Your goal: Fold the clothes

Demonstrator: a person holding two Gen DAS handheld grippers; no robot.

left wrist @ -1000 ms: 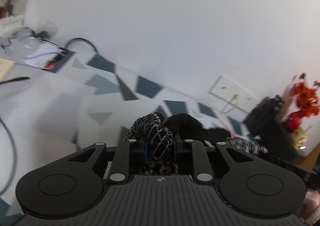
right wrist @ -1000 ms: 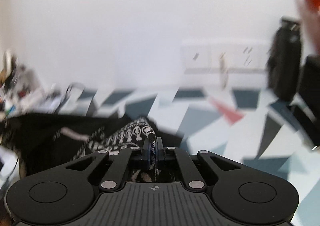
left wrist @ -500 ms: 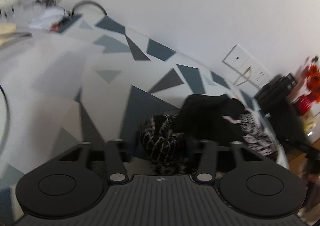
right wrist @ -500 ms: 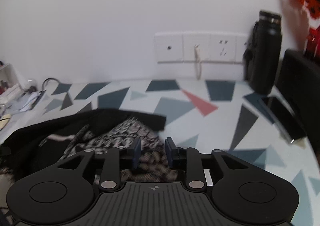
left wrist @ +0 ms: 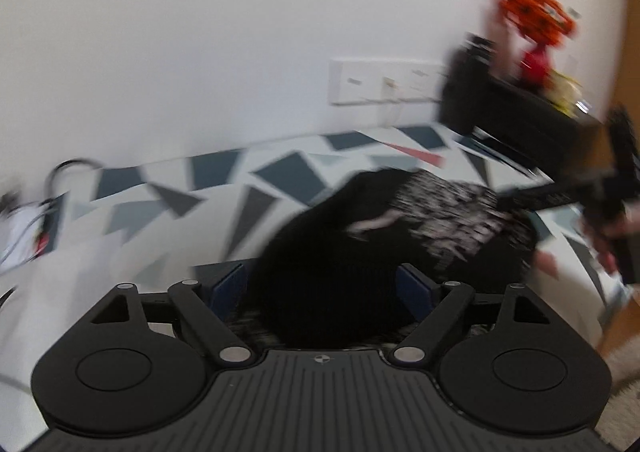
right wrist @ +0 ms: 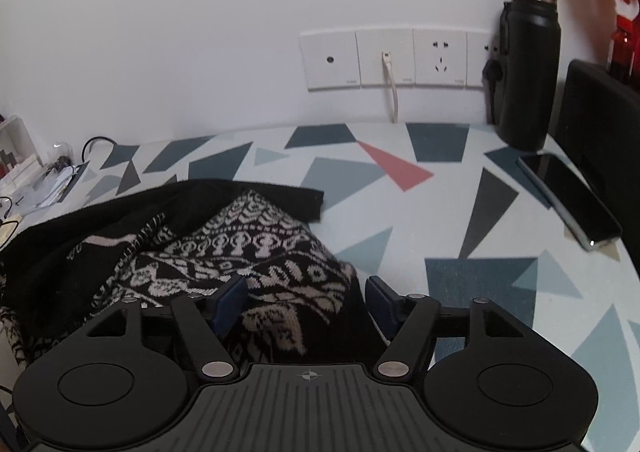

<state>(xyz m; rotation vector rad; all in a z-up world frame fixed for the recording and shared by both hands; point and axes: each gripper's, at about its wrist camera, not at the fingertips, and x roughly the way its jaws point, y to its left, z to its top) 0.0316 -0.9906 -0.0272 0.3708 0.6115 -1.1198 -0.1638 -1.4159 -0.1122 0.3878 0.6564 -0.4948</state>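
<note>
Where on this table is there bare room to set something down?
Free: the patterned tabletop between the sweater, the wall sockets and the phone. Crowded: the far left corner's cables and clutter, and around the bottle.

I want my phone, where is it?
In the right wrist view, the phone lies on the table's right edge, just in front of the black bottle.

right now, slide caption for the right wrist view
Open right gripper over a black-and-white patterned sweater on the triangle-print table.

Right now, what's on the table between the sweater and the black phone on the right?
Nothing. In the right wrist view, the stretch of patterned tablecloth between the sweater and the phone is bare.
</note>
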